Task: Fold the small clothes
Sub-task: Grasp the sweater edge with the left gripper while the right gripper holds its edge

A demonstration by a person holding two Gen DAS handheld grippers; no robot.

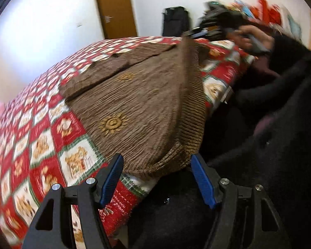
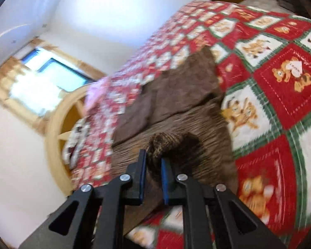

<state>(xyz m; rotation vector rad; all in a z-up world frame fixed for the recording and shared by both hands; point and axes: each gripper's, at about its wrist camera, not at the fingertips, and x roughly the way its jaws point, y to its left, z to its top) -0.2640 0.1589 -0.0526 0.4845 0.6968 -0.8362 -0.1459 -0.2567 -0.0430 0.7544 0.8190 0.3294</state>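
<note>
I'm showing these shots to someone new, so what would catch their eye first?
First the loud red, white and green cartoon quilt covering the bed. Then the brown ribbed garment spread on it, its hem reaching the bed's near edge. In the right wrist view the right claw is shut on a bunched fold of it, while the left claw stands open at the hem.

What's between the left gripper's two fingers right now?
In the left wrist view, the left gripper stands open; only the near hem of the brown sweater sits at its fingertips, unpinched, on the patterned bedspread.
</note>
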